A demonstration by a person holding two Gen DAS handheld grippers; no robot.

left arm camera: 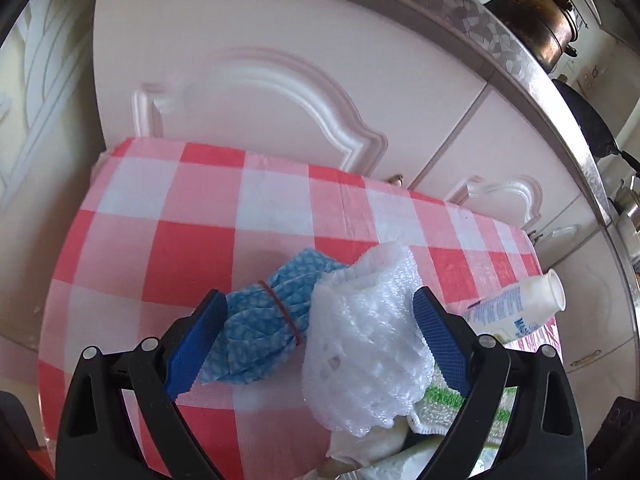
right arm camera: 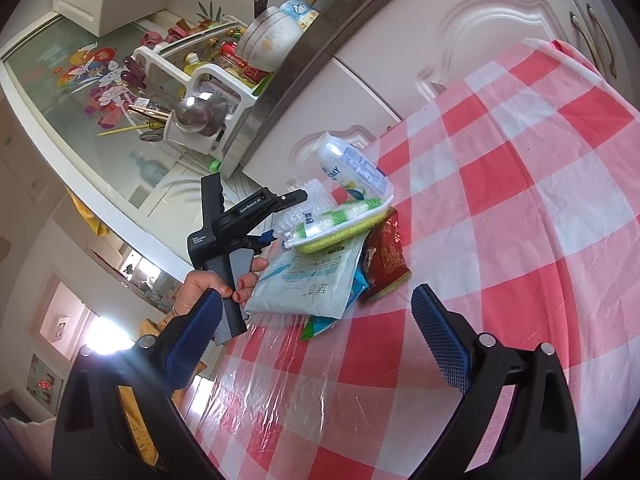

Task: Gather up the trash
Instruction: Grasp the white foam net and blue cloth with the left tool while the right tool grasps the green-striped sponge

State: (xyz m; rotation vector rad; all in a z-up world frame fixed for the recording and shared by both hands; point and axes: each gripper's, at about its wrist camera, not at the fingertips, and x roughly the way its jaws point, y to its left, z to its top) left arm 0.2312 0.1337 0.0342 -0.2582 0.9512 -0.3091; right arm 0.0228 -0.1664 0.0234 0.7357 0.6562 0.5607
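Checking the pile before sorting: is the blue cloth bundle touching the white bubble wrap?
Touching. In the left wrist view the blue cloth bundle presses against the bubble wrap, with no tablecloth visible between them.

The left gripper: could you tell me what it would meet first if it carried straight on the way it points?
Most likely the white foam net, which already lies between the open jaws of the left gripper, with the blue cloth bundle beside it; depth is hard to judge.

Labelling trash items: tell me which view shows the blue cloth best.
Left wrist view: the blue cloth, bundled with a red band, lies in plain sight beside the bubble wrap. The right wrist view doesn't show it.
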